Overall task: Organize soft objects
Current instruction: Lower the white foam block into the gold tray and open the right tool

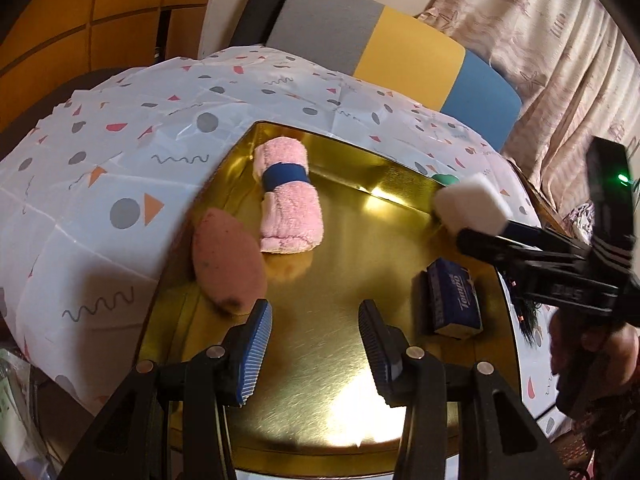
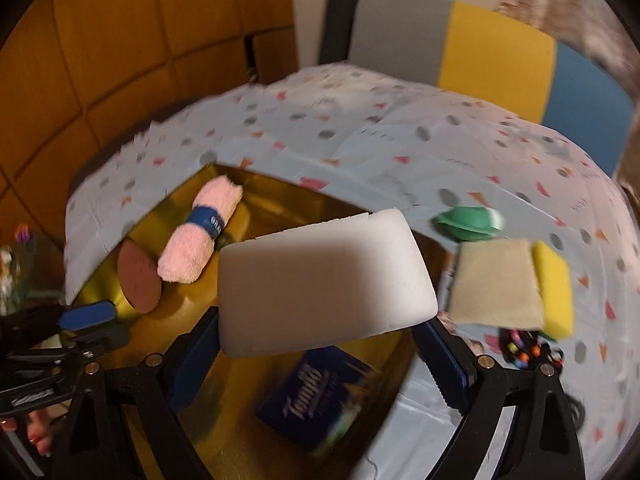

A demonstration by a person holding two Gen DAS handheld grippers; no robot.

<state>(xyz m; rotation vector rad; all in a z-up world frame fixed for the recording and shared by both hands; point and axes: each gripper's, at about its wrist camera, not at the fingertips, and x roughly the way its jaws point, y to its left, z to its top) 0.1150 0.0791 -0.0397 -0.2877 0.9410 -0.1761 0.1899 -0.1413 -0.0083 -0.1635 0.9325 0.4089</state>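
A gold tray point(image 1: 340, 264) lies on the patterned tablecloth. In it are a rolled pink towel point(image 1: 286, 204) with a blue band, a brown oval sponge point(image 1: 226, 258) leaning on the left wall, and a blue Tempo tissue pack point(image 1: 454, 298). My left gripper point(image 1: 314, 312) hovers open over the tray's near part with nothing between its fingers. My right gripper point(image 2: 324, 320) is shut on a white sponge block point(image 2: 324, 276). It holds the block above the tray's right side, over the tissue pack point(image 2: 320, 396). The white sponge point(image 1: 470, 204) also shows by the tray's far right corner.
Right of the tray point(image 2: 240, 384), a green soft object point(image 2: 468, 222), a beige pad point(image 2: 496, 284), a yellow sponge point(image 2: 554, 288) and a beaded band point(image 2: 520, 346) lie on the tablecloth point(image 2: 360, 120). A grey, yellow and blue chair back point(image 1: 400, 44) stands behind the table. A curtain point(image 1: 560, 60) hangs at the right.
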